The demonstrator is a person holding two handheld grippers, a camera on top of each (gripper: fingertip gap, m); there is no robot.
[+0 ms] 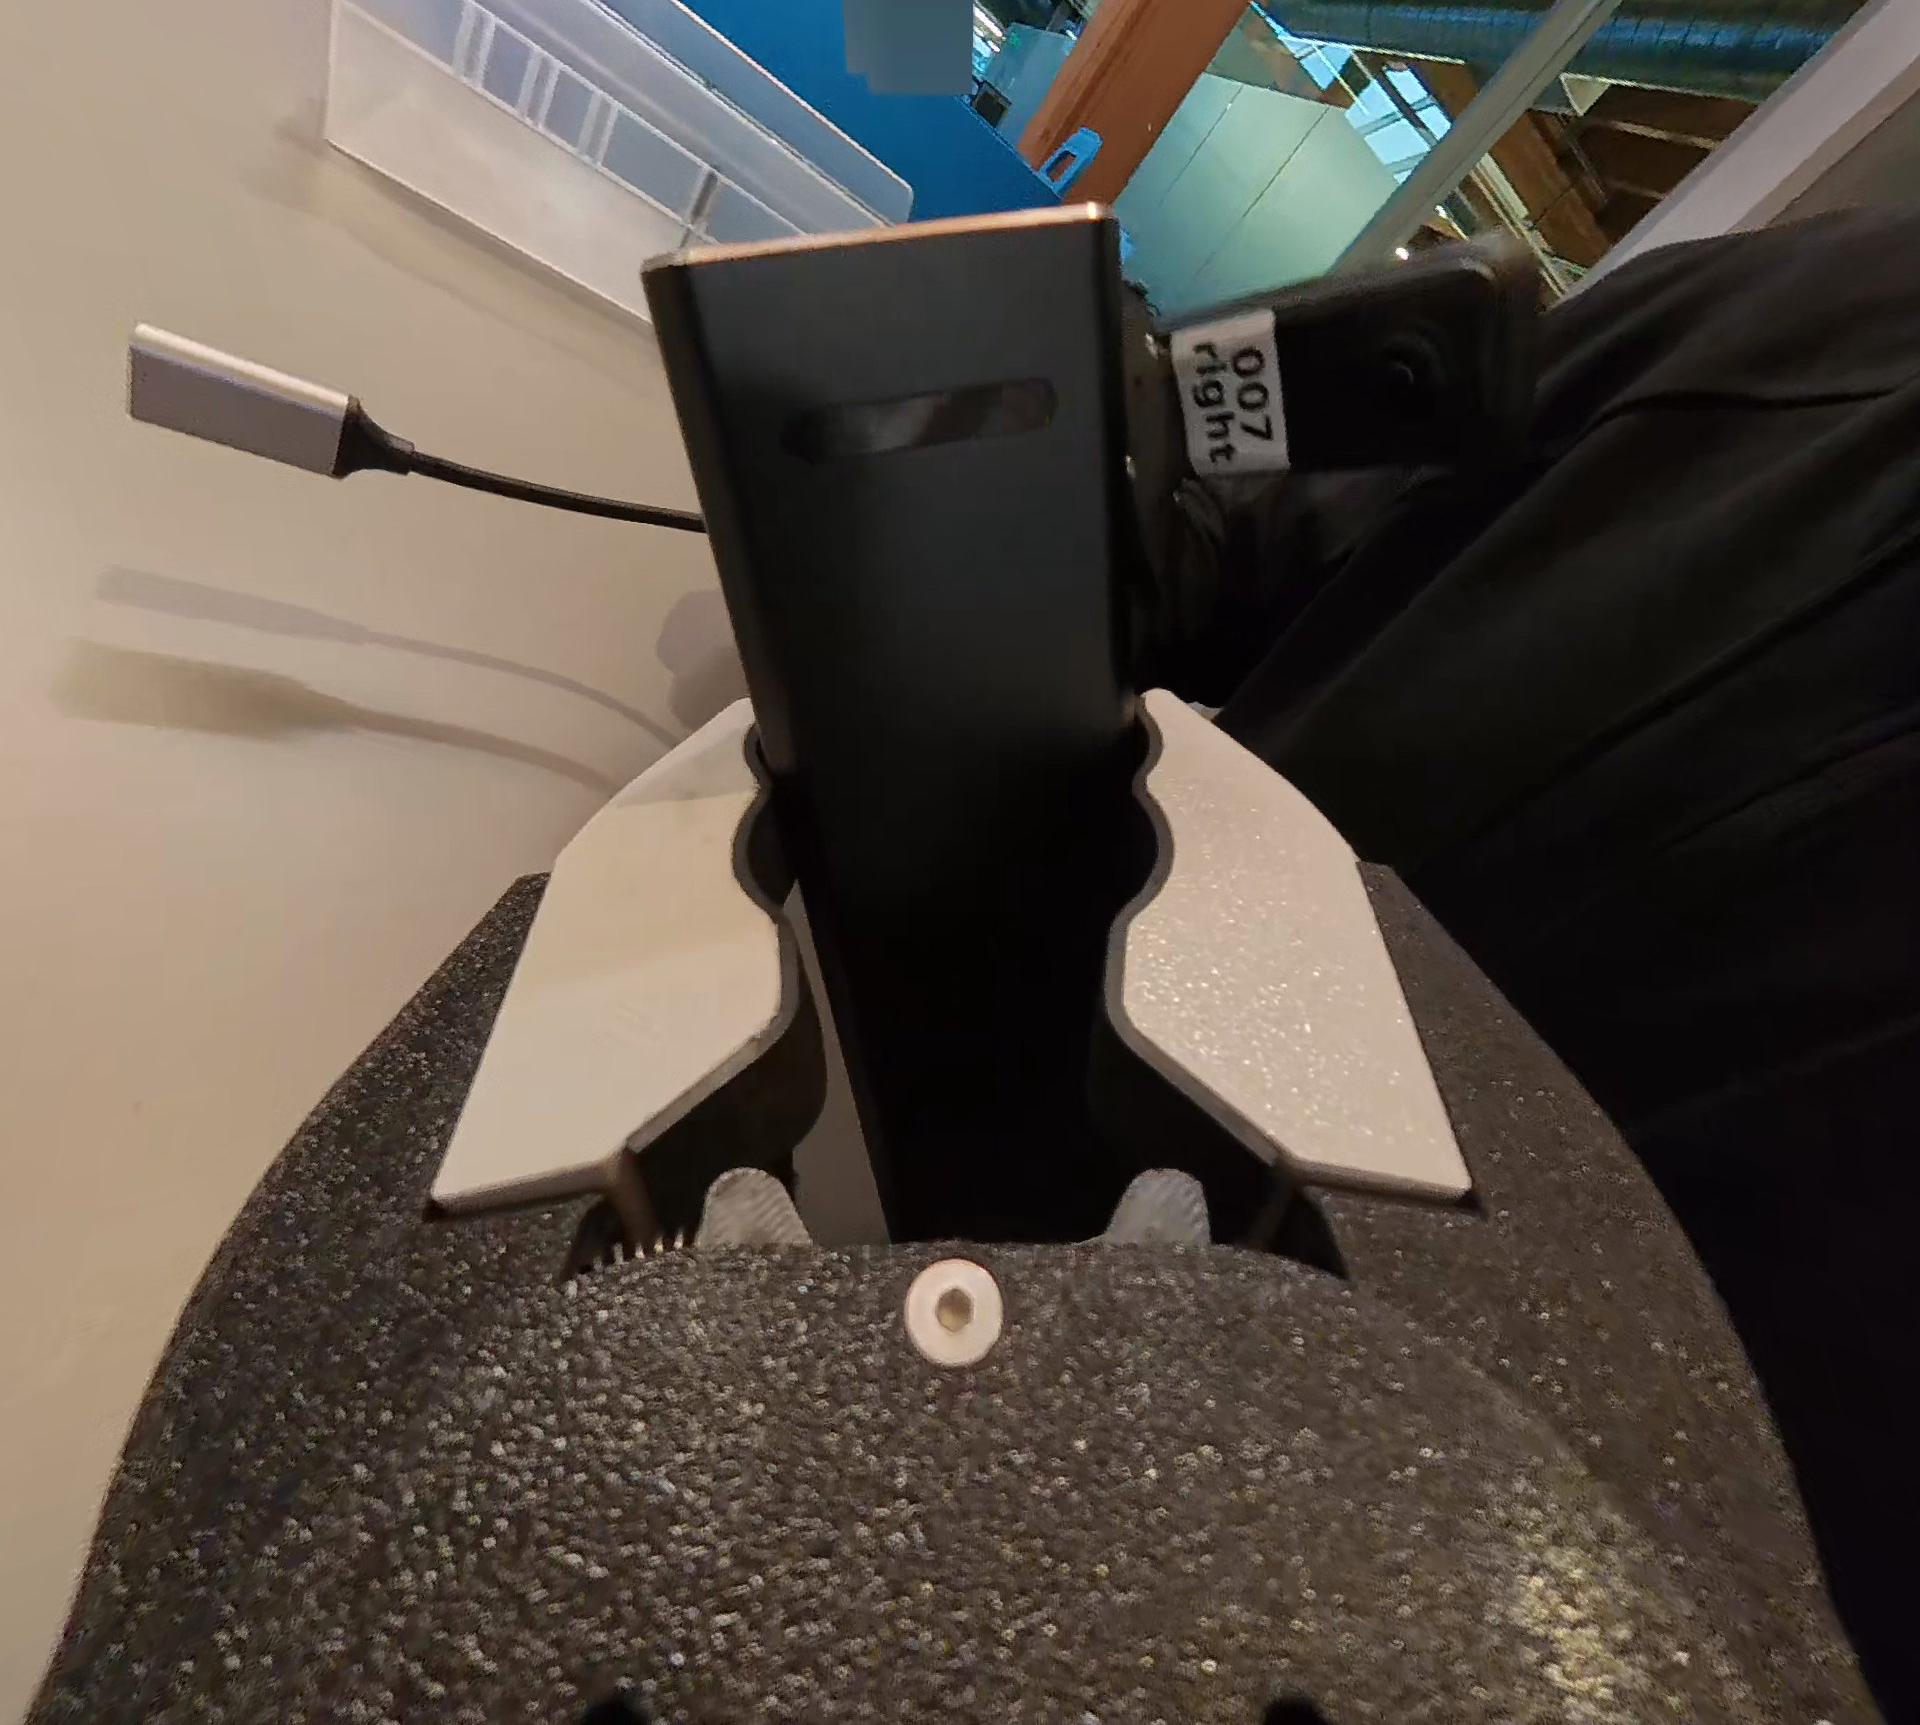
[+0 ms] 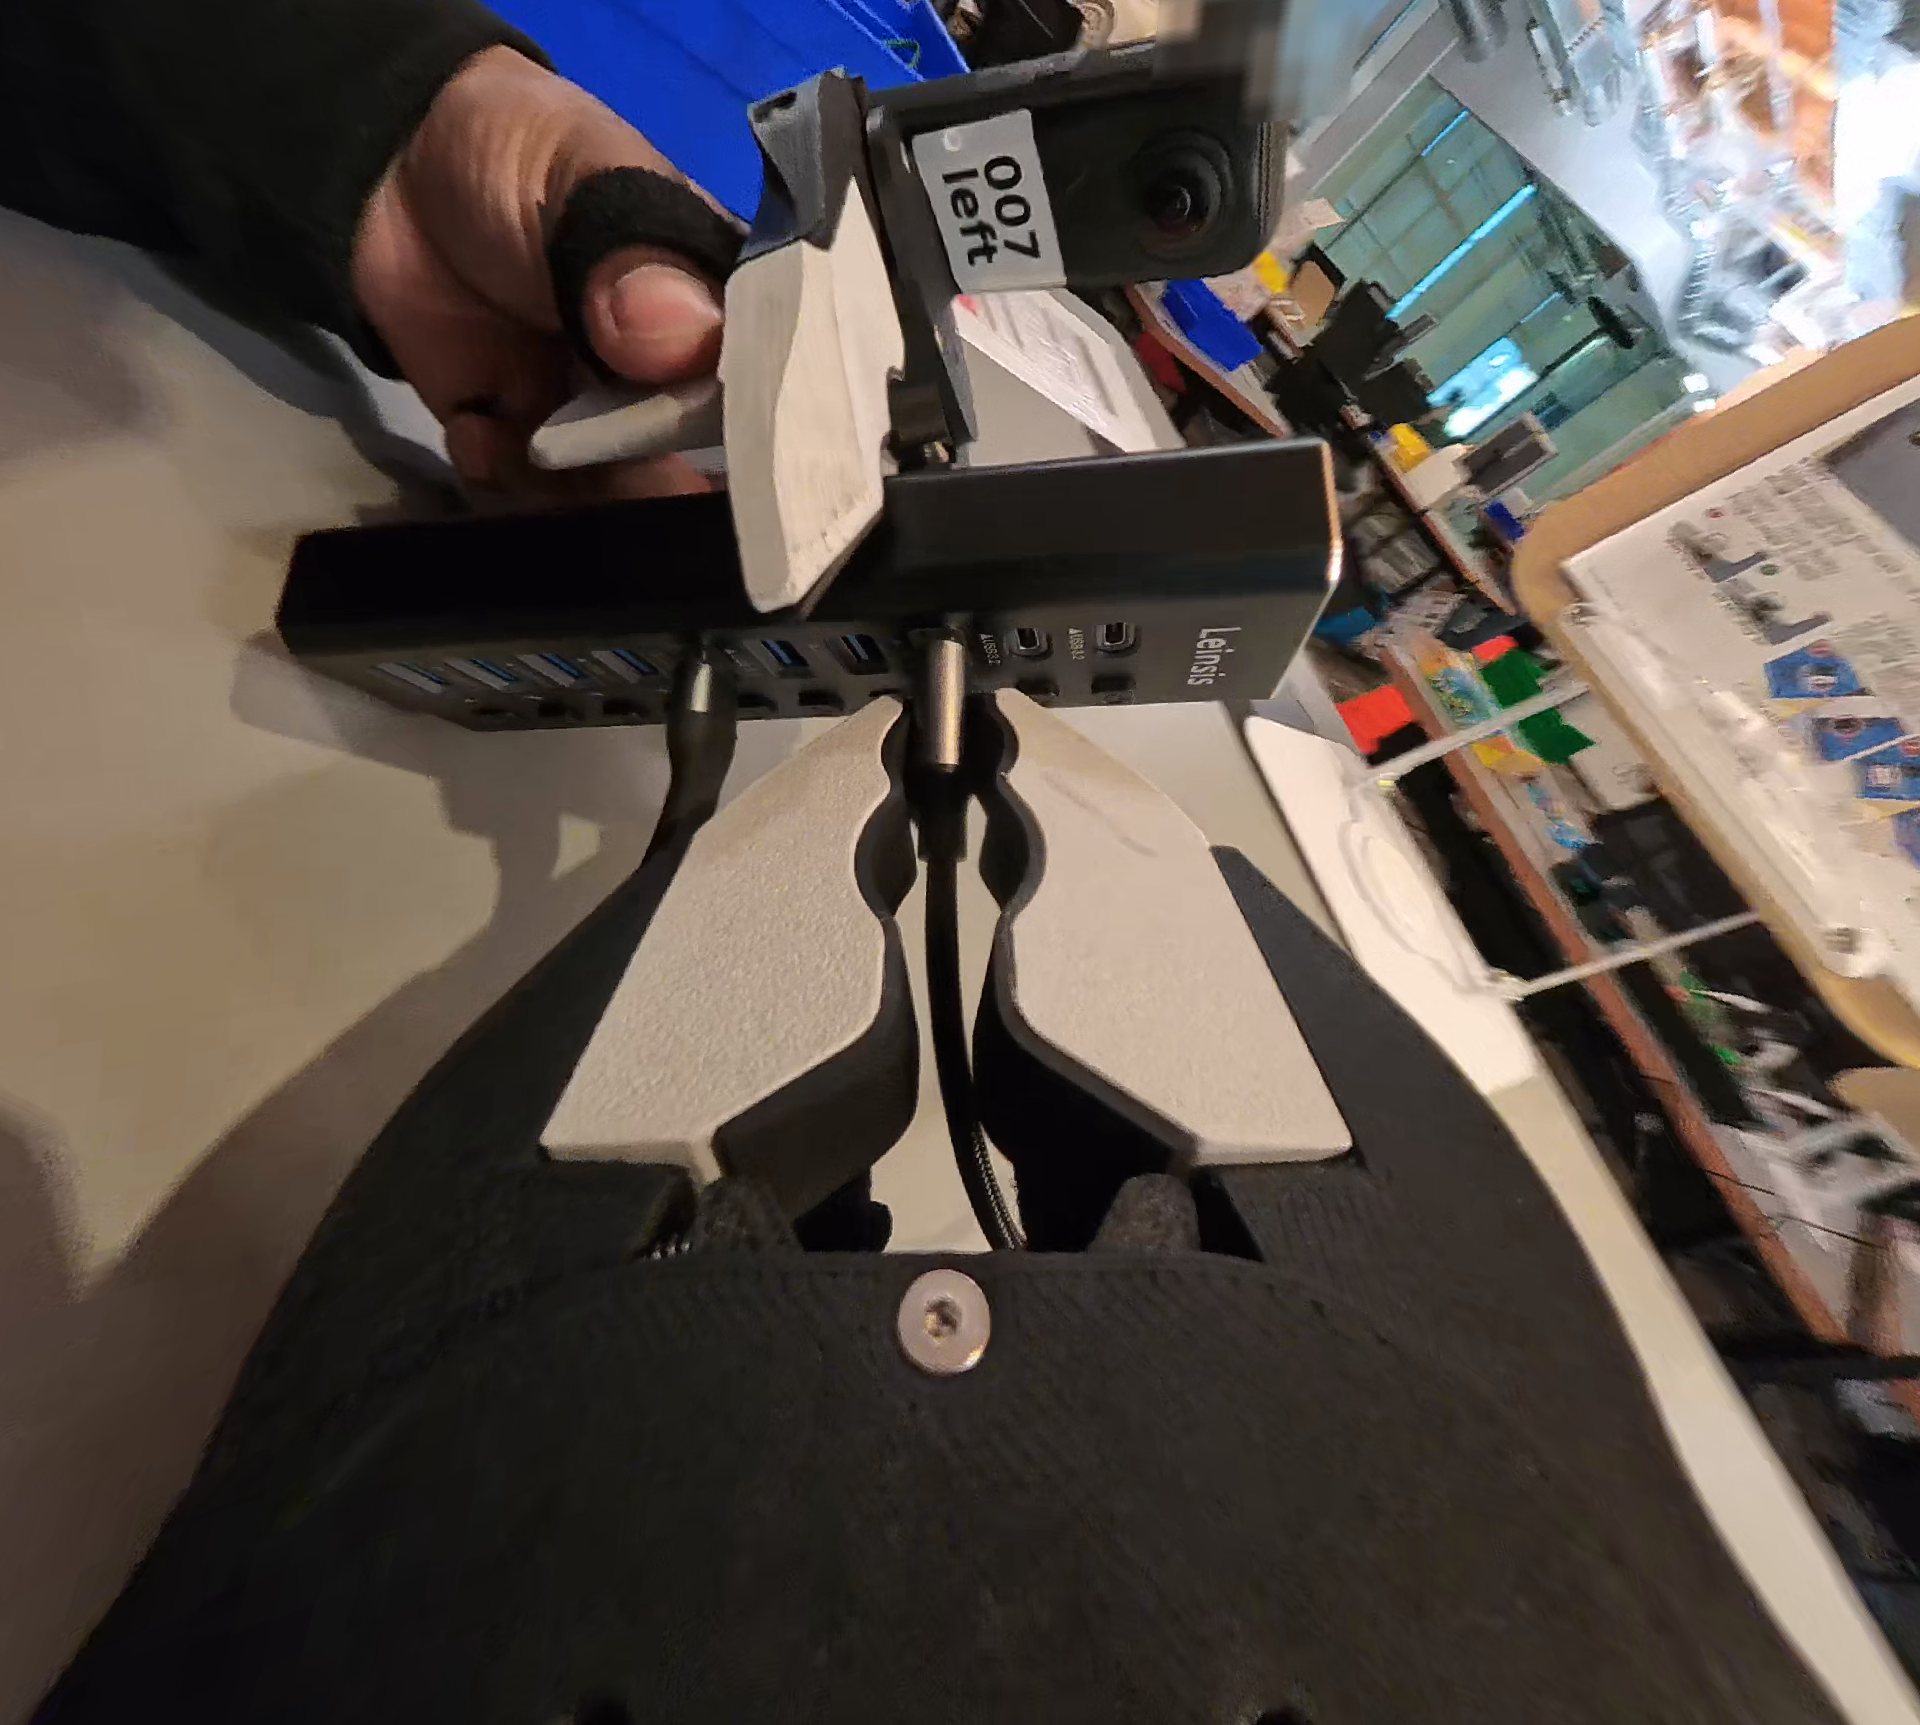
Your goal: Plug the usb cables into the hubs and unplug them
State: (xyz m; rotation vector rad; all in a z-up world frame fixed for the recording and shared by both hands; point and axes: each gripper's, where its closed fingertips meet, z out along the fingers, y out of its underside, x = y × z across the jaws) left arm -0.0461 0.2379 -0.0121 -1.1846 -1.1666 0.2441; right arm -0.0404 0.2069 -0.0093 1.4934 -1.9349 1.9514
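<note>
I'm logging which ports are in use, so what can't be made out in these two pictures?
- Left wrist view: the hub shows only its plain back; its ports face away.
- Right wrist view: the port behind the plug is covered by it.
- Right wrist view: the cable runs out of sight between the right hand-held gripper fingers.

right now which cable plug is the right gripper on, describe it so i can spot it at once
Find the long black hub held off the white table, clamped across its middle by the left gripper. On its port face, two plugs are seated. The right gripper is closed on the grey metal plug nearer the small oval ports, its cable running back between the fingers; the darker plug stands free to its left.
</note>
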